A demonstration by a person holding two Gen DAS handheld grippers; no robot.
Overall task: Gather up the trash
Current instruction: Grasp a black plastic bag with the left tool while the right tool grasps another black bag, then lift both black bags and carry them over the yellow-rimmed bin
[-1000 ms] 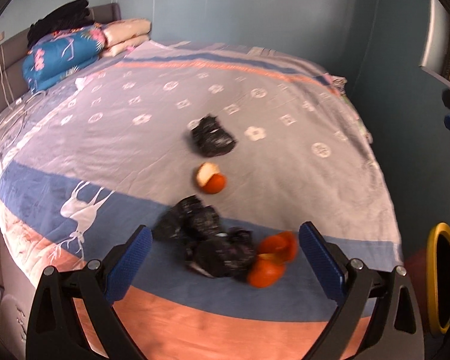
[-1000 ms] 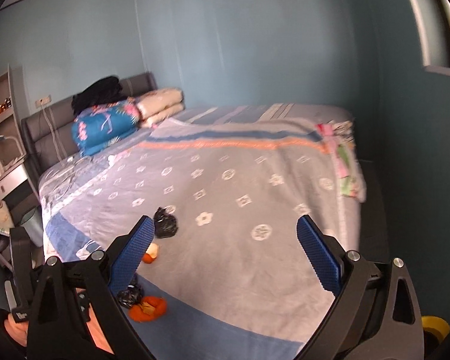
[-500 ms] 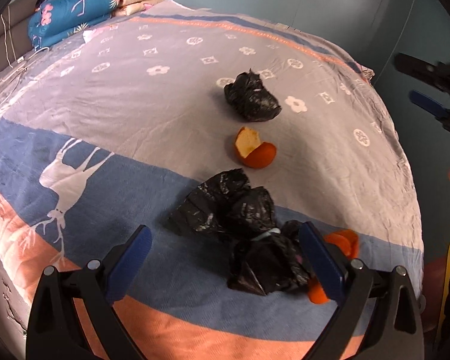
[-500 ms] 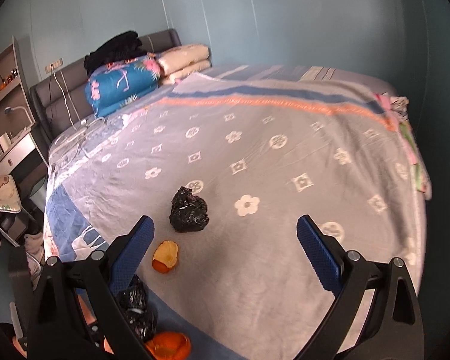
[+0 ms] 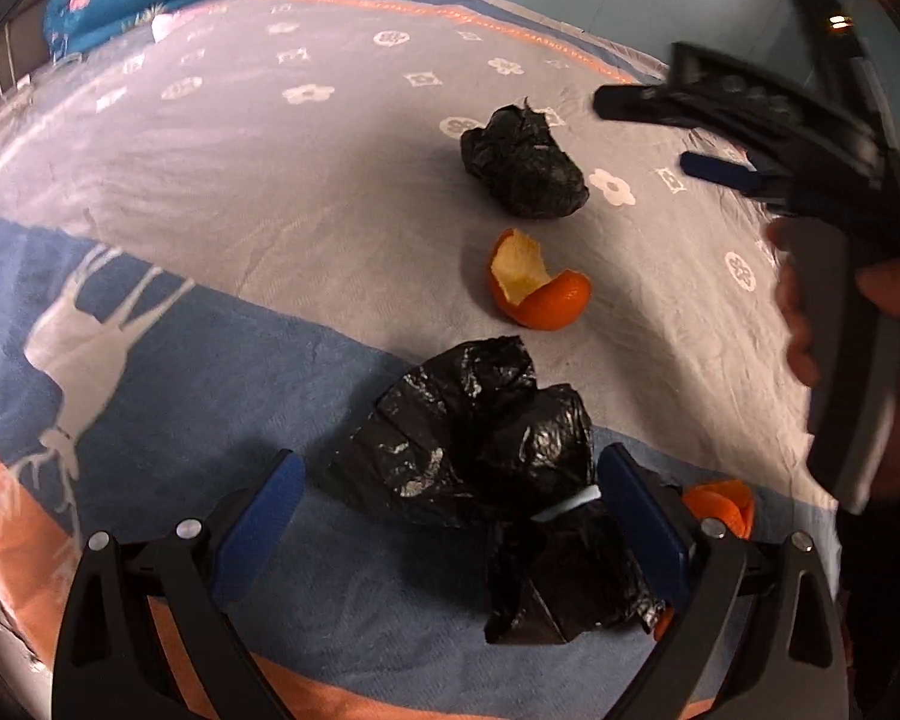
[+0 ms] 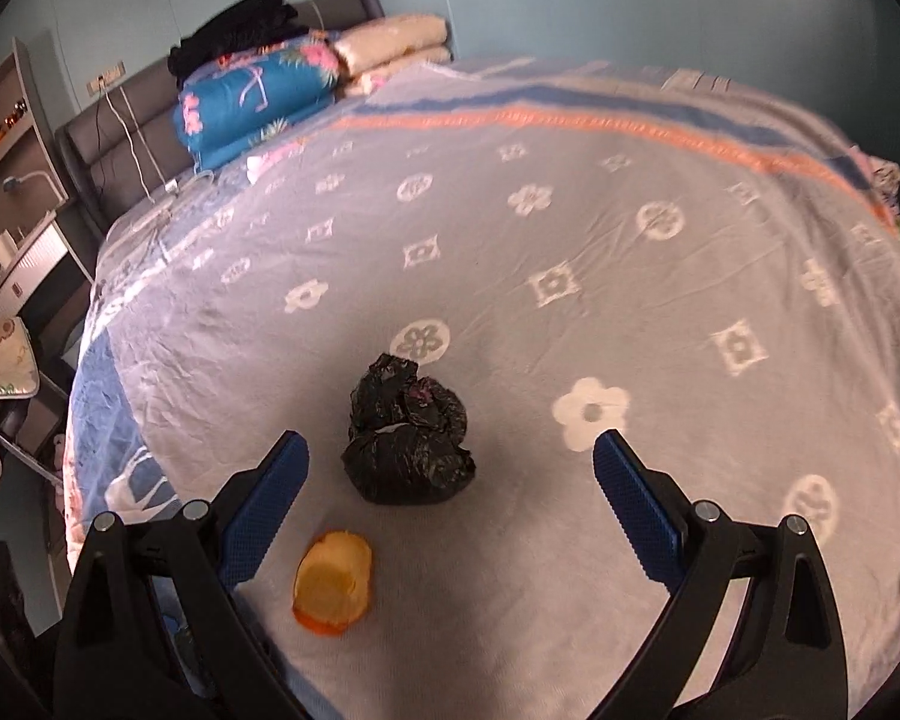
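Trash lies on a patterned bedspread. My left gripper is open just above a heap of crumpled black plastic bags that lies between its blue pads. More orange peel sits right of that heap. Beyond it lie a curled orange peel and a smaller black bag ball. My right gripper is open over that same black bag ball, with the orange peel near its left finger. From the left wrist view, the right gripper and the hand holding it enter at right.
A blue floral folded quilt, cream pillows and dark clothes are stacked at the grey headboard. A shelf and desk stand left of the bed. The bedspread's orange stripe runs toward the far edge.
Both grippers have moved down and closer to the bed. The left now straddles the black bag heap; the right has come over the small black bag and shows in the left wrist view.
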